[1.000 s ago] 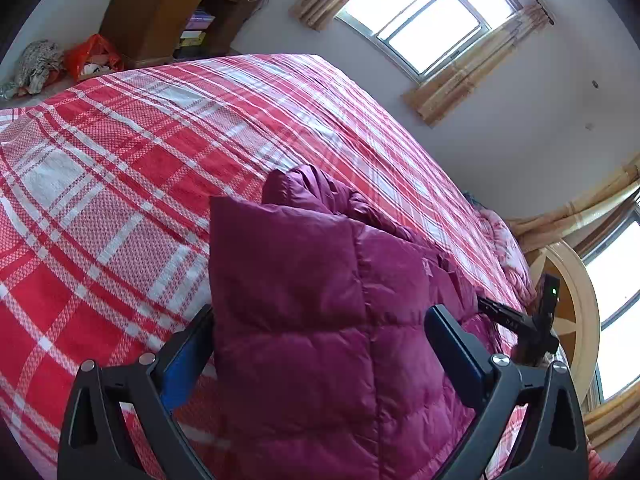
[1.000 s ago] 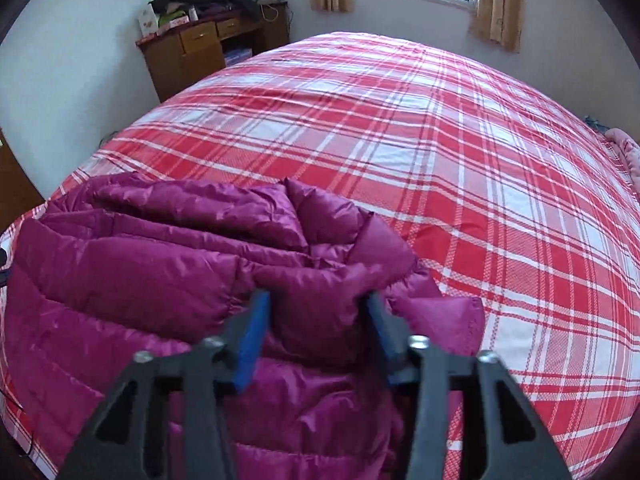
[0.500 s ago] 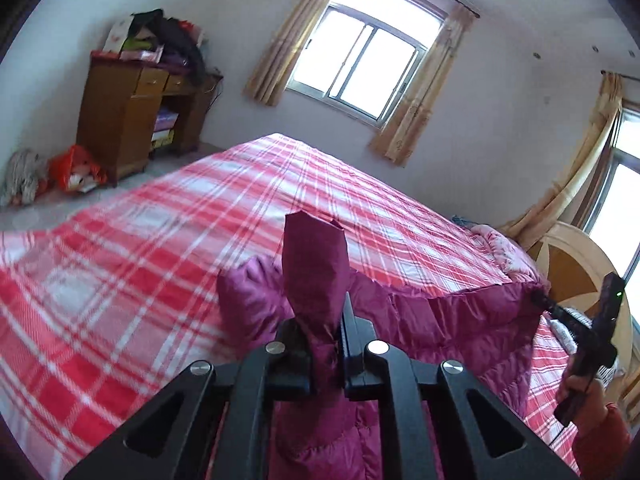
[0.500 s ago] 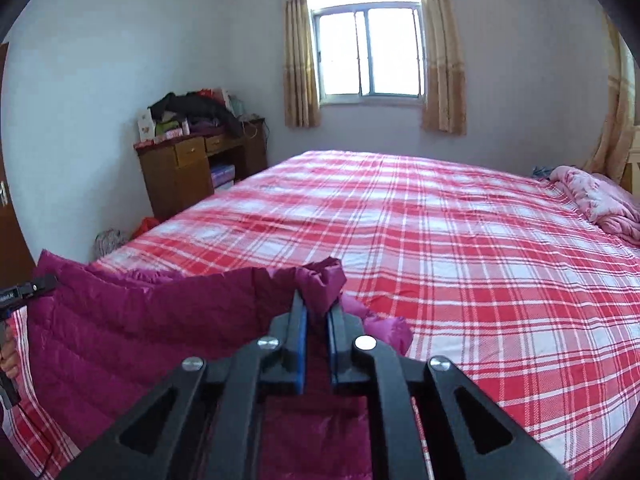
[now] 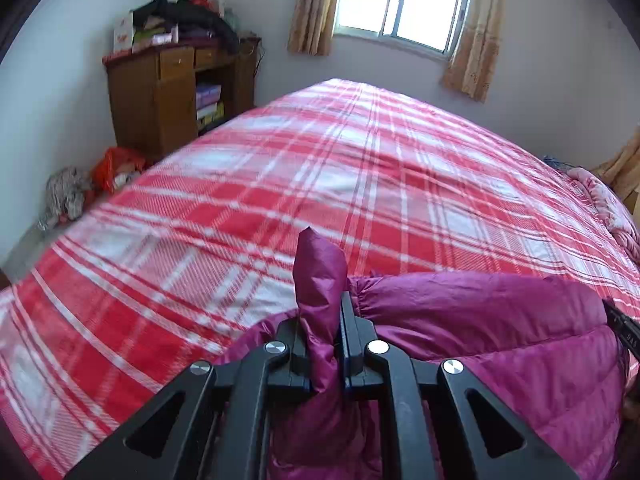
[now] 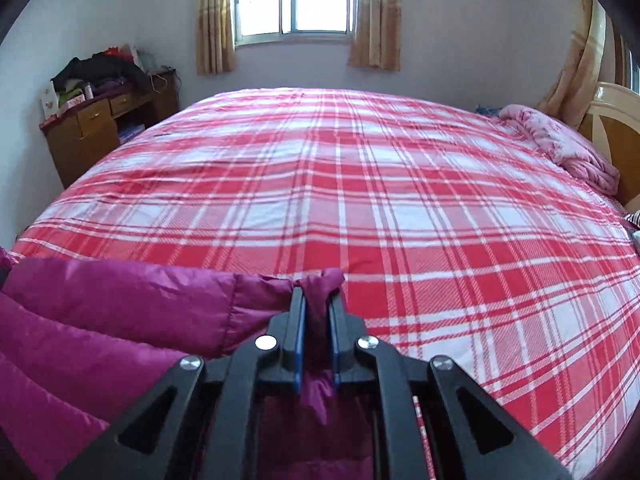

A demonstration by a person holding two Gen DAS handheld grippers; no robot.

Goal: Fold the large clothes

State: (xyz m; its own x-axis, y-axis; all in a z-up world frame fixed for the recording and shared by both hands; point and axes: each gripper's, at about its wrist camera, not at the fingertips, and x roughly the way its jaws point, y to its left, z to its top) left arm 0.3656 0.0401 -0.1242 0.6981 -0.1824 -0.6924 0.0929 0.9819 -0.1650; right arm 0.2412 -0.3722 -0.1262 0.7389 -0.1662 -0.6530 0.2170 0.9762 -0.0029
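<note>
Now both grippers have hold of the magenta puffer jacket (image 5: pixel 500 320), which 1 second ago was only half secured. Back then the left gripper (image 5: pixel 324 344) stood wide open around a broad panel of the quilted fabric; at this moment it is clamped tight on a narrow bunch of cloth that pokes up between its jaws. The right gripper (image 6: pixel 318 316) had its jaws further apart around a thick fold; it too pinches a small tuft of the jacket's edge, though its jaws are opening slightly with the fabric between them and pressed by the pads.

The jacket has also changed shape. Earlier it lay in a crumpled heap on the red plaid bedspread (image 6: pixel 360 184); it is now stretched out between the 2 grips along the near side of the bed, its top edge drawn into a fairly straight line, the rest hanging below the grippers.

For the task, this looks like the pick-up being done: the garment is held at 2 points and spread, ready to be laid flat or swung over for a fold. A slackening right grip could let that corner slip.
</note>
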